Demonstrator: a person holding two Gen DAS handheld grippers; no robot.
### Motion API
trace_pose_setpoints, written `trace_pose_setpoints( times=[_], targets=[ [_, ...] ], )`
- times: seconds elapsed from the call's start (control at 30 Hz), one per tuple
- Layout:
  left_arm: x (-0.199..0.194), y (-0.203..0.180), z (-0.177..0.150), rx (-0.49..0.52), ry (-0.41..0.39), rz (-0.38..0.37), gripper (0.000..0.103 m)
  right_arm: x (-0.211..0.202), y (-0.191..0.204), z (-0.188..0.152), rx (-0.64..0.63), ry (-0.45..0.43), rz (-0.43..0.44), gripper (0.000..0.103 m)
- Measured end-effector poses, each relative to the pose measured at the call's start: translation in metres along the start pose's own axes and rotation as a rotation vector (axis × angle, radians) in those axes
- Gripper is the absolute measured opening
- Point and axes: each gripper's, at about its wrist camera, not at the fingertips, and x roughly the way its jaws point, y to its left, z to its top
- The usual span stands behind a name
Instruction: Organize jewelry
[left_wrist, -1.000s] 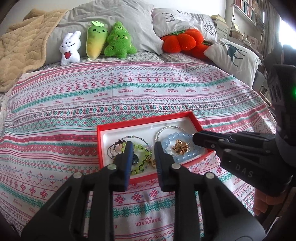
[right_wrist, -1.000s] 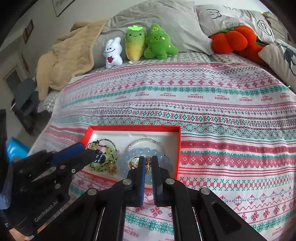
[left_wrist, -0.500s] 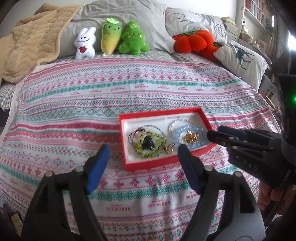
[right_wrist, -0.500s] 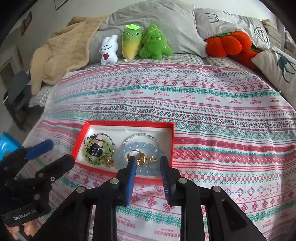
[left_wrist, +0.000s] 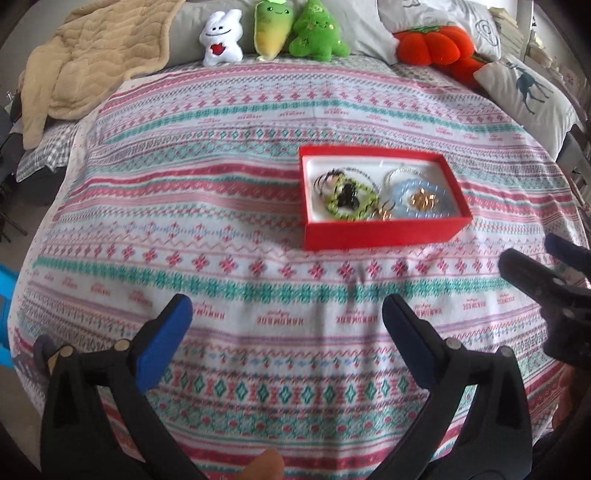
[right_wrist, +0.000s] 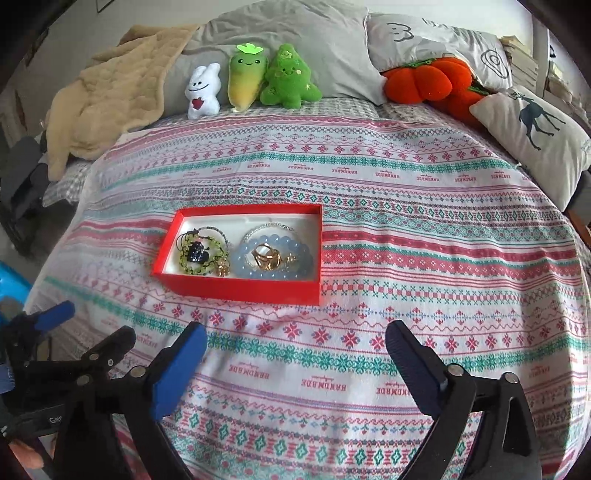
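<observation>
Two claws hang above the patterned bedspread (right_wrist: 424, 229), both spread wide and holding nothing. Left gripper (left_wrist: 288, 317): blue pads far apart, with the red jewelry box (left_wrist: 384, 230) ahead and to its right, well apart from the fingertips. Right gripper (right_wrist: 295, 343): jaws equally wide, the same box ahead and slightly left, near but not touching. Inside the box lie a green beaded bracelet (right_wrist: 201, 254) on the left, a pale blue beaded bracelet (right_wrist: 277, 264) on the right, and gold rings (right_wrist: 266, 256) within the blue loop. Beyond the box, plush toys (right_wrist: 255, 83) lean against a grey pillow (right_wrist: 295, 33).
</observation>
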Motion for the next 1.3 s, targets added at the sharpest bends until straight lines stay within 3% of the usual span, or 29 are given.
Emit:
trace_pose_setpoints(
  times=[0.23,0.4,0.6,0.87,1.3],
  targets=[
    [-0.003,0.006,-0.018,-0.005,0.010,0.036,0.102,-0.009,0.000,-0.026,0.005,0.012,-0.061,0.103],
    [-0.005,0.009,-0.026,-0.031,0.005,0.013,0.102,-0.001,-0.005,-0.042,0.020,0.038,-0.079,0.103],
    [-0.010,0.001,-0.028,-0.008,-0.010,-0.014,0.102,-0.009,-0.006,-0.040,0.025,0.013,-0.081,0.103],
    [-0.006,-0.002,-0.028,-0.011,0.003,-0.026,0.102,0.004,0.003,-0.041,0.011,0.062,-0.066,0.103],
    [-0.006,-0.001,-0.030,-0.020,0.001,-0.025,0.102,0.003,0.003,-0.043,0.020,0.065,-0.060,0.103]
  ],
)
